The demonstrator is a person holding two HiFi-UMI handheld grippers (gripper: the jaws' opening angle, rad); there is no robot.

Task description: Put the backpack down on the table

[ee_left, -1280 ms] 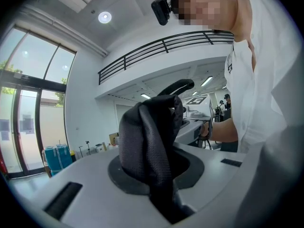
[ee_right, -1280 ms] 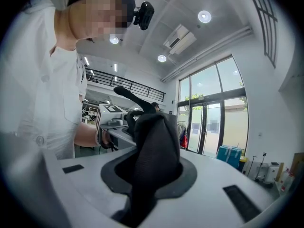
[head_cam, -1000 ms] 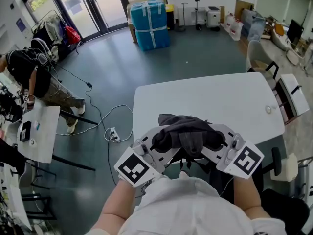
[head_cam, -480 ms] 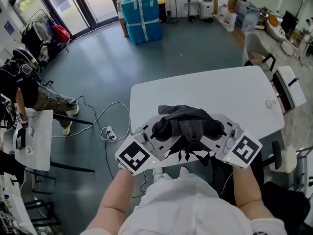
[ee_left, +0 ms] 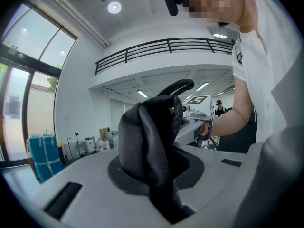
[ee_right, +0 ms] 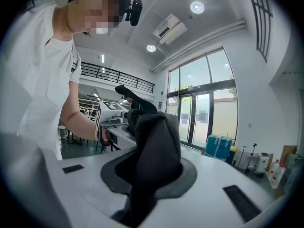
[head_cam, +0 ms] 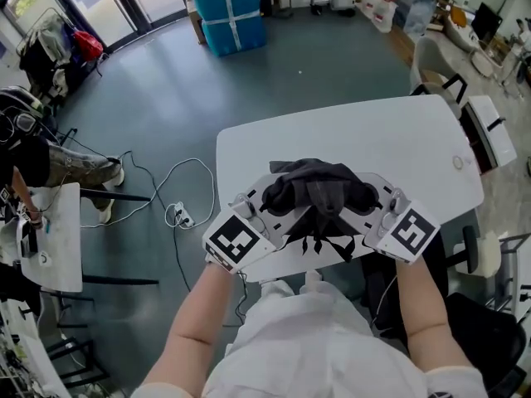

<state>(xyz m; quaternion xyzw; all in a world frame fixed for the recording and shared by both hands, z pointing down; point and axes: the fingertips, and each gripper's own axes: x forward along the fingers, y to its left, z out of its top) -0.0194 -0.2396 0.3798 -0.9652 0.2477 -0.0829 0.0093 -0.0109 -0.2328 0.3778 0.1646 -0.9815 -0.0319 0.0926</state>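
Observation:
The dark grey backpack hangs bunched between my two grippers over the near part of the white table. My left gripper is shut on a fold of its fabric at the left. My right gripper is shut on a fold at the right. In the left gripper view the black woven fabric rises out of the left gripper. The right gripper view shows the same kind of fold pinched in the right gripper. The bag's underside is hidden, so contact with the table cannot be told.
A small round object lies near the table's right edge. A chair stands to the right. On the floor at left lie a cable and power strip. A person sits by a small white table. A blue wrapped stack stands far back.
Both grippers have carried the backpack forward and lower, from in front of the table's near edge to over the tabletop. The grip on it has not changed.

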